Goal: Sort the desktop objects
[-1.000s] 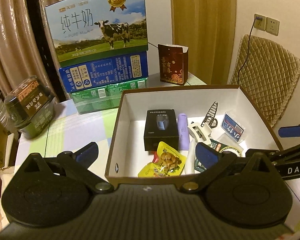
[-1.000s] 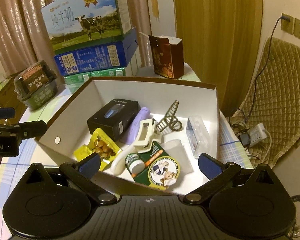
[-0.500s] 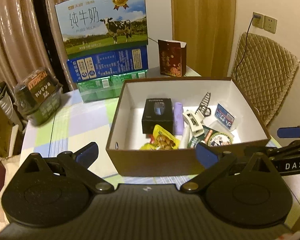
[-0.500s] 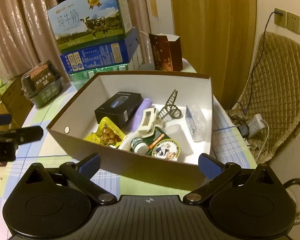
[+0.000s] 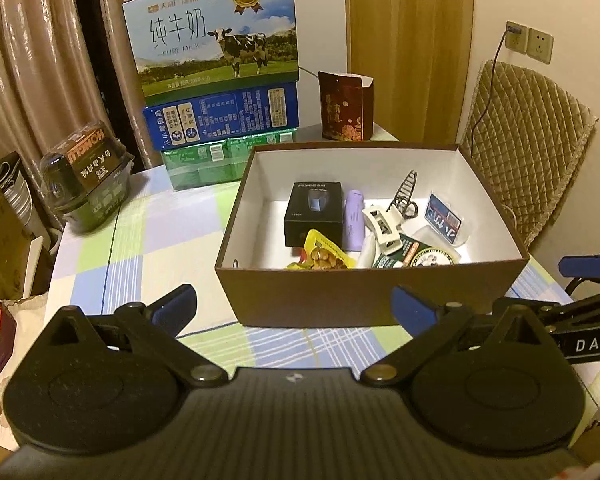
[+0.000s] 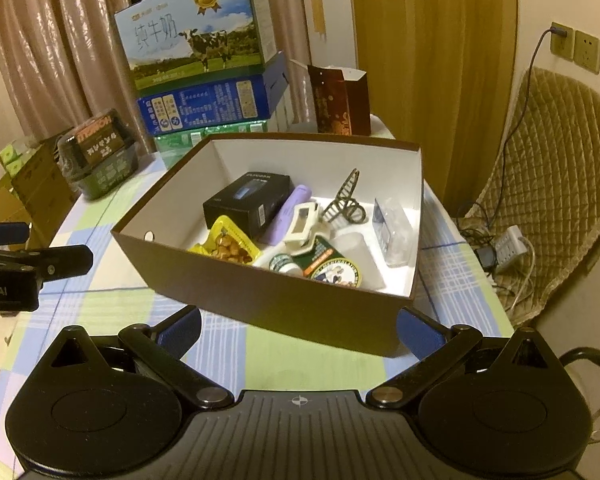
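Both tools are spread wide and hold nothing: the left tool (image 5: 294,306) and the right tool (image 6: 298,330) sit in front of the brown box (image 5: 364,296) on the tabletop (image 5: 148,240). The small things lie inside the box, so the sorting looks done. Any next move is only to pull away. Only the right view shows the small white bottle (image 6: 286,263).

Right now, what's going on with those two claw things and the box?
Left gripper open, empty. Right gripper open, empty. Brown box on table, items inside. Nothing between grippers and box.
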Motion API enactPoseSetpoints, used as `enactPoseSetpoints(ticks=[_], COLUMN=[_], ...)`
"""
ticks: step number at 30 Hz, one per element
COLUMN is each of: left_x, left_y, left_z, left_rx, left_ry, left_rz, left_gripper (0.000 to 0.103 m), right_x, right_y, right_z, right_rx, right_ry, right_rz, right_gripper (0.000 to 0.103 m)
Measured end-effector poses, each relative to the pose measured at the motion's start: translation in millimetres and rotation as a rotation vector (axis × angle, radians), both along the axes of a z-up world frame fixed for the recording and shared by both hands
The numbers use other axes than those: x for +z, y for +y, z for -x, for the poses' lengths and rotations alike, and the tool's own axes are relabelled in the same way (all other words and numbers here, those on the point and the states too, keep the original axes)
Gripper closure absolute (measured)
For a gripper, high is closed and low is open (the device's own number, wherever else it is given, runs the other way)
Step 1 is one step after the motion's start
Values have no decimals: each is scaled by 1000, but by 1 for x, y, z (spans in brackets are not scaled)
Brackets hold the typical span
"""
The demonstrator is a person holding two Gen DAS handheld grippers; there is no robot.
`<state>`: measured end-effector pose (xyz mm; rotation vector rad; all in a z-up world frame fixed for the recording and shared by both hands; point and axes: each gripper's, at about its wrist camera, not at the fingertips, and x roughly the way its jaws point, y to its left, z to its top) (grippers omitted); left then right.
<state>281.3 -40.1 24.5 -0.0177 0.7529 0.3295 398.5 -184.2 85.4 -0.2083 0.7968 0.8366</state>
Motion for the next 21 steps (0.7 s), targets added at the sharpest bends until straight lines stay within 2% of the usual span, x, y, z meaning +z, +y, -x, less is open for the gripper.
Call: enactPoseSetpoints(ticks=[21], left_x=[-13], left_y=[-18], left_z=[21], left_rx=[-17], left_ry=[47], left_rz=[6], left_gripper=[1], right_x=[-6], right_y=[-8], right_z=[19], right_rx=[20], right_ry=[-3], right_rz=[31], right_gripper=[2])
